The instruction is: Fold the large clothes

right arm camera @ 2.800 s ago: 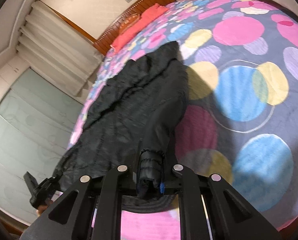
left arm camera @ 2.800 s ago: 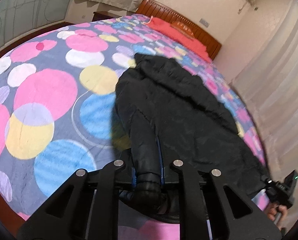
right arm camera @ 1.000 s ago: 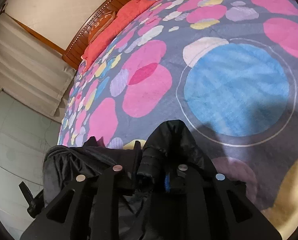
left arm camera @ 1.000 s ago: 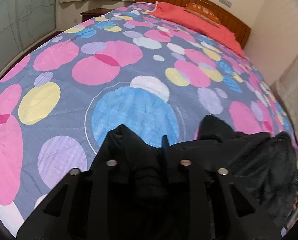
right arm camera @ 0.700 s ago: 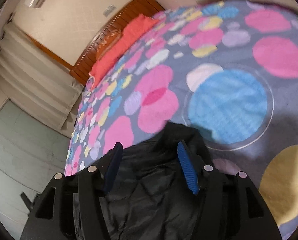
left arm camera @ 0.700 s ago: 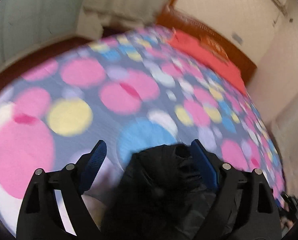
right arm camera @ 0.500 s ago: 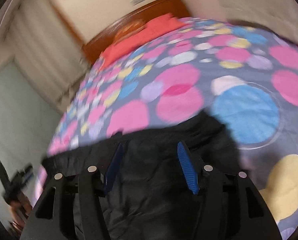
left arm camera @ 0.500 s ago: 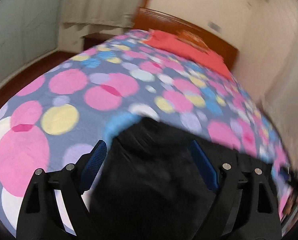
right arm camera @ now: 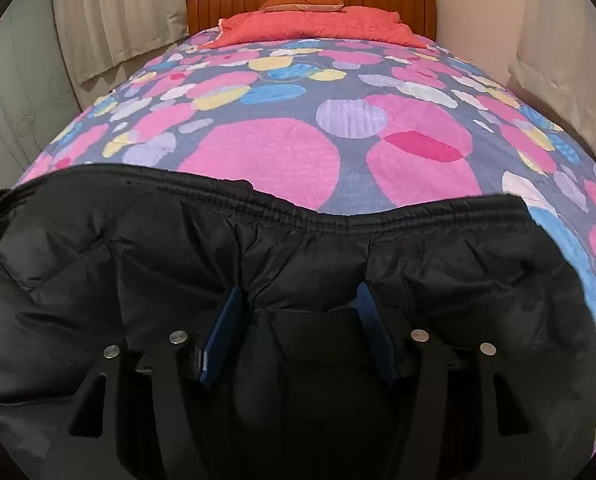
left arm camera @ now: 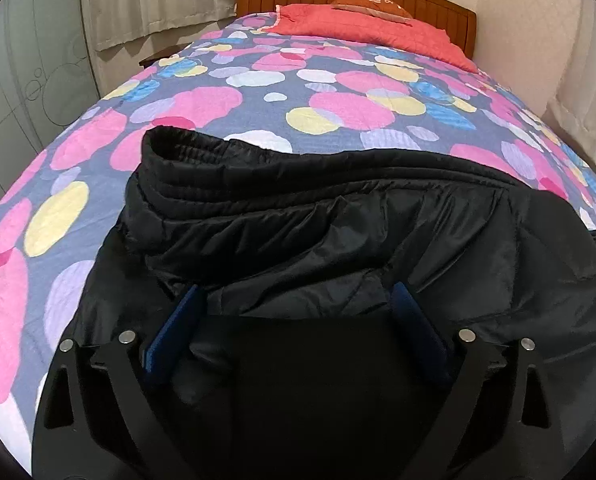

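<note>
Both opening over the black padded jacket (left arm camera: pixel 337 220), left gripper (left arm camera: pixel 296 300) and right gripper (right arm camera: pixel 298 300) gripping nothing; risks puffy folded layers ahead springing back open.

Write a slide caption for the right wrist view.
Right gripper opening above a folded black jacket on a polka-dot bedspread.

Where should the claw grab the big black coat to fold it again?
Probably the ribbed hem, the thick far edge of the black coat. Come over the coat from the near side: that band is raised and firm, easier to pinch than the slippery puffy middle.
</note>
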A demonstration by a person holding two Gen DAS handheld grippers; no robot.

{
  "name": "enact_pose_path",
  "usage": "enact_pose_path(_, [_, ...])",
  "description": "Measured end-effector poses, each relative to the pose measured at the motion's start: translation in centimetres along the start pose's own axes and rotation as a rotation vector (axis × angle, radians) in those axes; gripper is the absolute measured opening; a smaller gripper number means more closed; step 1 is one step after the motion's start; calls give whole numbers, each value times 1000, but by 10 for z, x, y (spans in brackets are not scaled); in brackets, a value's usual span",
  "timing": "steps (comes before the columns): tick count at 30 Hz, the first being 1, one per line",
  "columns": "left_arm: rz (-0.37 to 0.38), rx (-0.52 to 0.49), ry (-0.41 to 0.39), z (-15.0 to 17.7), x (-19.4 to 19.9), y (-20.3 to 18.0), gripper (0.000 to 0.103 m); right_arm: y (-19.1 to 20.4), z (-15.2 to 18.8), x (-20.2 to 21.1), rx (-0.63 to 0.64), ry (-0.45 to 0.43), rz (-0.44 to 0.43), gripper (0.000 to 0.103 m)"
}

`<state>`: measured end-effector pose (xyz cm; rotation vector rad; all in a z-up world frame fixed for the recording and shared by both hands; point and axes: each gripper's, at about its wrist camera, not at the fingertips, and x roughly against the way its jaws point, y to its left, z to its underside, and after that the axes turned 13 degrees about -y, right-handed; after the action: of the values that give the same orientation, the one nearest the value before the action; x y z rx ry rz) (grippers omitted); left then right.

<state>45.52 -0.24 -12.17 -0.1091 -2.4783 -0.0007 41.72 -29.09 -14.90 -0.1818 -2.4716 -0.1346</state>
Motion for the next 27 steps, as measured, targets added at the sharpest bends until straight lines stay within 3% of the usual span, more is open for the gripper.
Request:
enact_pose_path(8, [-10, -12, 27, 2, -8, -3, 98, 0, 0, 3, -14, -15, 9, 62])
enact_pose_path(11, [26, -9, 38, 2, 19, 6, 98, -8, 0, 29, -63, -29, -15, 62])
enact_pose_path(15, [32, 27, -30, 7, 72, 29, 98, -32, 8, 89, -134, -95, -14, 64])
enact_pose_path(22, [-32, 267, -78, 56, 157, 98, 98, -85, 57, 175, -231, -135, 118, 72])
enact_pose_path(27, [41, 522, -35, 109, 173, 129, 98, -117, 112, 199, -436, -78, 102, 73])
